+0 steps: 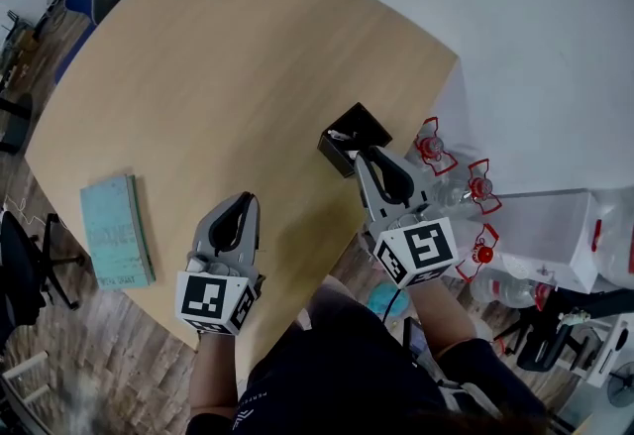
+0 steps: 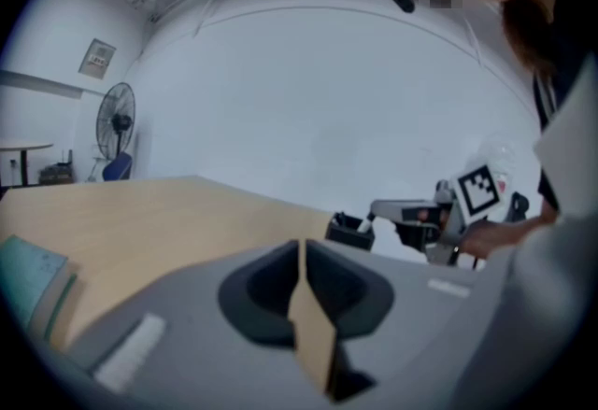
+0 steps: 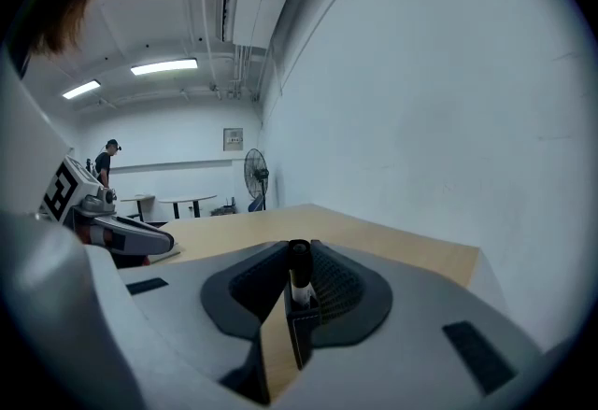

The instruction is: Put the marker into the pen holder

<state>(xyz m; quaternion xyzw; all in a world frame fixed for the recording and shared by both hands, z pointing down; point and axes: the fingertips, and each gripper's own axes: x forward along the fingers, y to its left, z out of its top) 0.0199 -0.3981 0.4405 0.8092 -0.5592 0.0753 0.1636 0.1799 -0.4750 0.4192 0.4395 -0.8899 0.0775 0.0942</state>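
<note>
Marker (image 3: 299,270) at the pen holder (image 1: 353,131) — pinched by the right gripper (image 1: 363,156)
Right of centre in the head view, the marker stands upright, its lower end in the black holder by the table (image 1: 198,76) edge; lower left, the left gripper (image 1: 243,198) is closed, empty.

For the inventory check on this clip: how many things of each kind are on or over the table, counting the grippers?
Grippers: 2 (left gripper, right gripper)
Marker: 1
Pen holder: 1
Teal book: 1
Total: 5
</note>
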